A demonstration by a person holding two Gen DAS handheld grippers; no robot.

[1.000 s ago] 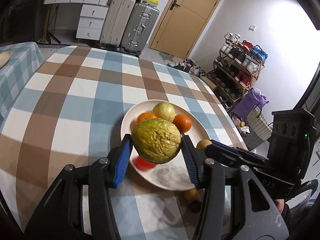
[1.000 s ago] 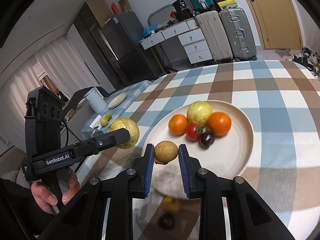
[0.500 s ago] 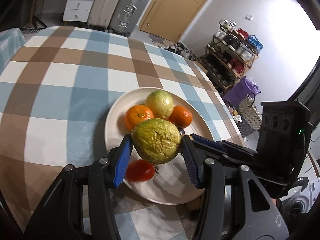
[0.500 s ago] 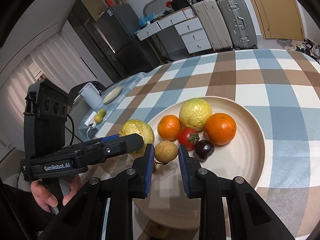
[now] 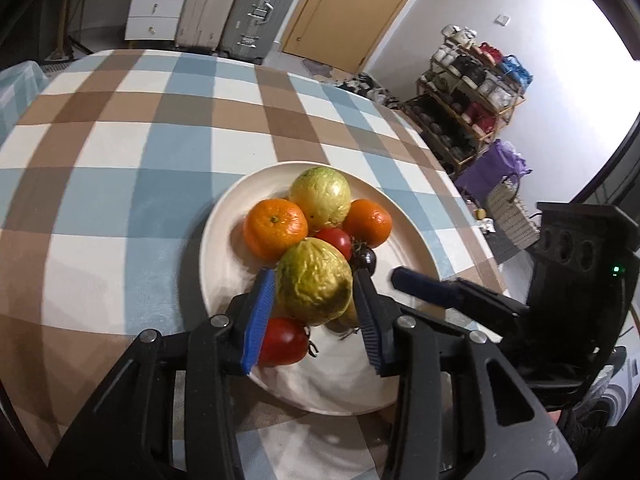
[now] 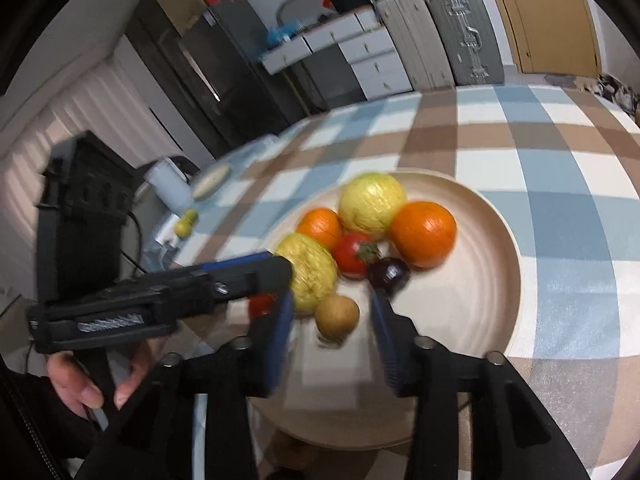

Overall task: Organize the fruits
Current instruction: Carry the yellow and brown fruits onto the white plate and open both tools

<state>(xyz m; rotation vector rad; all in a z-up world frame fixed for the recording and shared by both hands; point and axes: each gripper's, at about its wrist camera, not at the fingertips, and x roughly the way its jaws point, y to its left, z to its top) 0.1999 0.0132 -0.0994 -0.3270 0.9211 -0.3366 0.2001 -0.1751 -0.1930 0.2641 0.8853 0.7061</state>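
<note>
Fruits are shown gathered on a plate (image 5: 216,236) near the right edge of the checked bench (image 5: 120,152). A wrinkled yellow-green fruit (image 5: 314,282) is clamped in the left hand-held gripper (image 5: 314,304), held low over the plate's near side, where half a second earlier it was carried higher. A small brown fruit (image 6: 337,317), gripped a moment ago by the right hand-held gripper (image 6: 332,320), is now seen loose between that gripper's parted fingers and appears released onto the plate. By this judgement one piece has been delivered and another is about to be. Two smooth, glossy oranges (image 5: 275,229), a dimpled pale-yellow fruit (image 5: 320,196), shiny red tomatoes (image 5: 285,341) and a dark plum-like fruit (image 6: 389,275) are clustered together, all roundish. The plate is matte cream with a raised rim; the cloth looks soft and woven.
</note>
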